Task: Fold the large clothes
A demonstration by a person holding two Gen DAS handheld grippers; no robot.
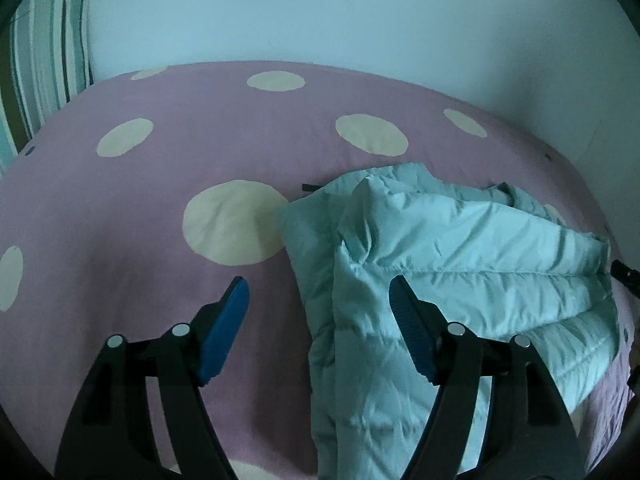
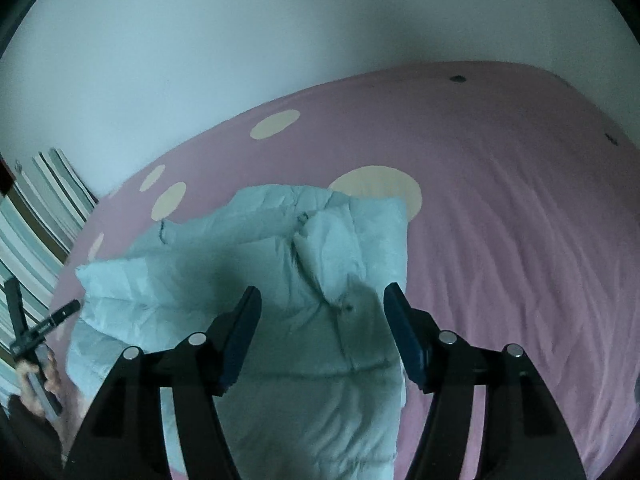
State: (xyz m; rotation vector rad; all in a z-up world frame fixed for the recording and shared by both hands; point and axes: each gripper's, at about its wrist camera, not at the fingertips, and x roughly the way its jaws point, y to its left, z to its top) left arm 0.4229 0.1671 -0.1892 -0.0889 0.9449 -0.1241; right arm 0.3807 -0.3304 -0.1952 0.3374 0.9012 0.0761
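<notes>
A pale mint puffer jacket lies bunched and partly folded on a pink bed cover with cream dots. My left gripper hangs open over the jacket's left edge. Its right blue pad is above the fabric, its left pad above bare cover, and nothing is gripped. In the right wrist view the jacket spreads below my right gripper, which is open above the zipper area with the fabric lying loose beneath. At that view's left edge a hand holds the left gripper.
The bed cover stretches wide to the right of the jacket. A striped pillow leans at the bed's far left end, also seen as the striped pillow. A plain pale wall runs along the bed's far side.
</notes>
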